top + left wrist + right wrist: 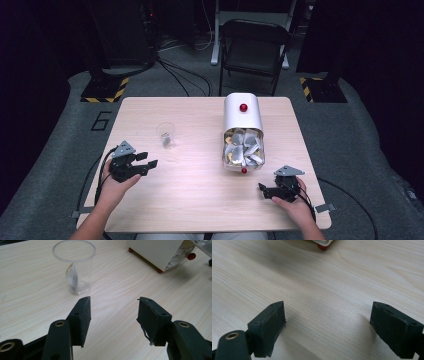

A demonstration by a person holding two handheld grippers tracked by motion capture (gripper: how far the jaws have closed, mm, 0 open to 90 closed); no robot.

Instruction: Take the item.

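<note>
Resting on a pale wooden desk [190, 190], two hand-held grippers frame the work from the high view: the left hand-held gripper [146, 163] sits near the front left edge with its jaws parted and nothing between them, while the right hand-held gripper [262, 189] lies near the front right corner, likewise empty. Between and beyond them stand a clear cup [166, 134] with a single sachet inside and, well apart to its right, a white bin [243, 131] lying on its side, its open mouth crammed with more sachets [243, 149].

From the left gripper view, the black jaws stand moderately apart over bare wood, aimed toward the cup [74, 267]. One sachet [72, 276] leans upright inside it, touching the wall. The bin's white shell [157, 251] crosses the top right corner.

From the right gripper view, the jaws spread wide above the desk, holding nothing; a red foot [322, 246] of the bin peeks in at the top edge.

Judging by looks, each sachet is light, thin and crinkly, apt to slip or buckle; a pinch across a flat edge or corner would likely serve best. The cup appears thin-walled and light, easy to tip or crush, so a gentle hold across its sides just below the rim seems safest.
</note>
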